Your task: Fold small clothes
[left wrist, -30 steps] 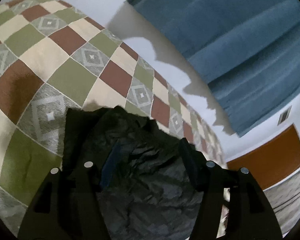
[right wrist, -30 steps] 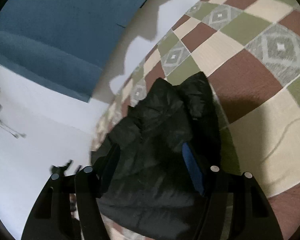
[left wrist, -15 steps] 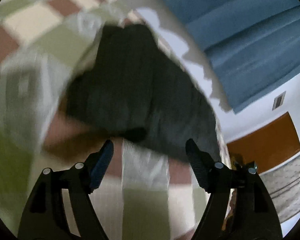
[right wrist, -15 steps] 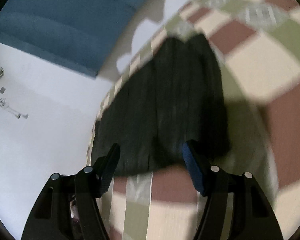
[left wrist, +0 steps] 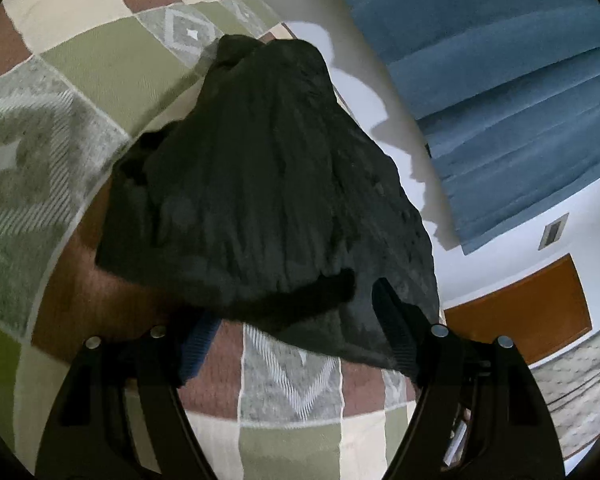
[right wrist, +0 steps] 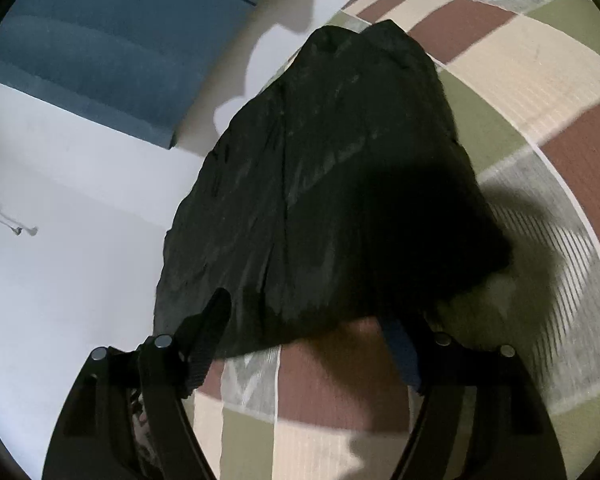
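A small black garment (left wrist: 268, 196) lies folded in a rough heap on the checked bedspread (left wrist: 100, 64). It also shows in the right wrist view (right wrist: 332, 184). My left gripper (left wrist: 296, 320) is open and empty, its fingers either side of the garment's near edge. My right gripper (right wrist: 308, 320) is open and empty too, with its fingers at the near edge of the garment. The garment's near hem hides the tips of the fingers in both views.
The bedspread (right wrist: 540, 80) has green, brown and cream squares. A blue curtain (left wrist: 500, 80) hangs on the white wall behind the bed. An orange-brown panel (left wrist: 532, 308) and a patterned rug (left wrist: 580, 376) lie beyond the bed's edge.
Both grippers have let go of the garment and pulled back toward me. The garment has dropped onto the bedspread and lies spread farther out in front of the fingers.
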`<state>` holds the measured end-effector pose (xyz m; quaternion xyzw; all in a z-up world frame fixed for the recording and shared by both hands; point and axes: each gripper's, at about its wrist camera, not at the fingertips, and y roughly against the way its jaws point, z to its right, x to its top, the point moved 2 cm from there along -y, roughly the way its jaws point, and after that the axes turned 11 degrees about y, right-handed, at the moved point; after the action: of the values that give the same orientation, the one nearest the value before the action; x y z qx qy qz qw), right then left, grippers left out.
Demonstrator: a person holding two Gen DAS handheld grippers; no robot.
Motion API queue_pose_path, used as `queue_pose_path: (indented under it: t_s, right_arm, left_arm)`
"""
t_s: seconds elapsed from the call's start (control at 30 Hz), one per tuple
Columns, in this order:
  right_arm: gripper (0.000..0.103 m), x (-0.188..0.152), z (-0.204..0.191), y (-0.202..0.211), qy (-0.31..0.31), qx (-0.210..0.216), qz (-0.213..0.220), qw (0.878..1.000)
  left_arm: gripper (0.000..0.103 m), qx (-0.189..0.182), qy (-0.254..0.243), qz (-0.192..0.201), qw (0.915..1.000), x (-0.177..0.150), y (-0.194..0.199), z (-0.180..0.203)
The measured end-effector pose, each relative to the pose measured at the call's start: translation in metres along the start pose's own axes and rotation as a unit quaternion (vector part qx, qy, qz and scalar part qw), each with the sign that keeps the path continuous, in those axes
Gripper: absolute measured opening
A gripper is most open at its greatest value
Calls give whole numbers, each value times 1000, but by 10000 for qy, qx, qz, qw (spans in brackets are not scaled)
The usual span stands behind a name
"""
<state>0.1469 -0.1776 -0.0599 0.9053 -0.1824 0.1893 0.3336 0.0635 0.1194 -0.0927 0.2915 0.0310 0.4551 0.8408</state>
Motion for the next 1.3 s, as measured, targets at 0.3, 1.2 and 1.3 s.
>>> queue_pose_path:
  t_s: [0.3, 1.2, 1.3]
  right_arm:
    - [74, 15, 1, -10, -354, 125, 470, 9982]
    - [17, -67, -6, 51, -582, 381, -401, 9968]
    - [17, -82, -4, 57, -535, 381, -470, 9967]
  left_arm:
    - [75, 147, 482, 250, 9984, 17, -14, 4]
    - [13, 598, 403, 51, 9974, -59, 62, -13]
    - [16, 680, 229, 35, 9974, -72, 69, -16]
